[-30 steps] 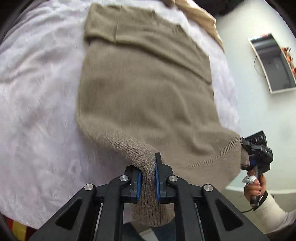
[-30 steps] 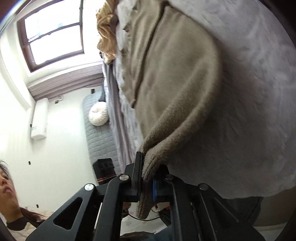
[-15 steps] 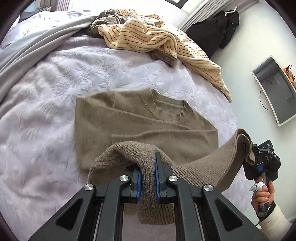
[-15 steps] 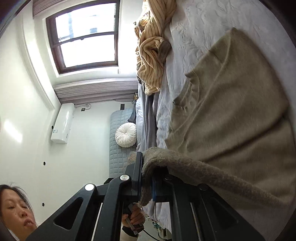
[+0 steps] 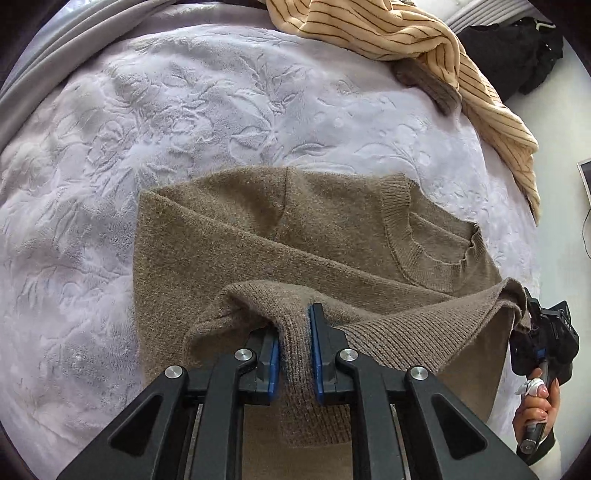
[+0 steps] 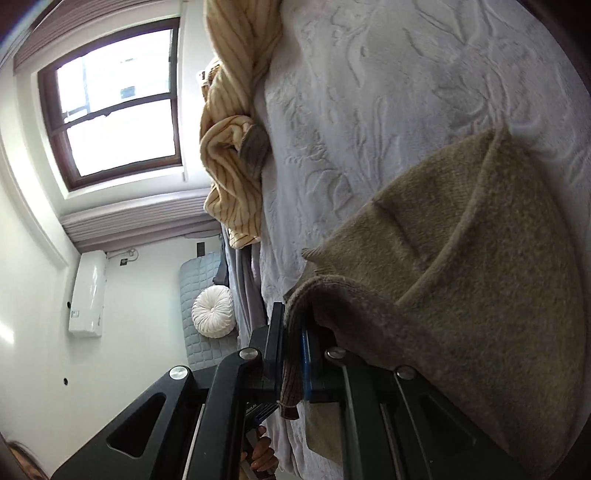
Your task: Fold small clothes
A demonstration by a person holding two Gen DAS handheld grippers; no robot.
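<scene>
My left gripper (image 5: 294, 354) is clenched on the ribbed hem of the brown knitted sweater (image 5: 258, 236), and my right gripper (image 6: 293, 354) pinches the hem's other corner. Between them the hem hangs lifted over the sweater's body, which lies flat on the white embossed fleece blanket (image 5: 166, 103). Beyond the sweater's collar lies a crumpled cream striped garment (image 5: 406, 29).
</scene>
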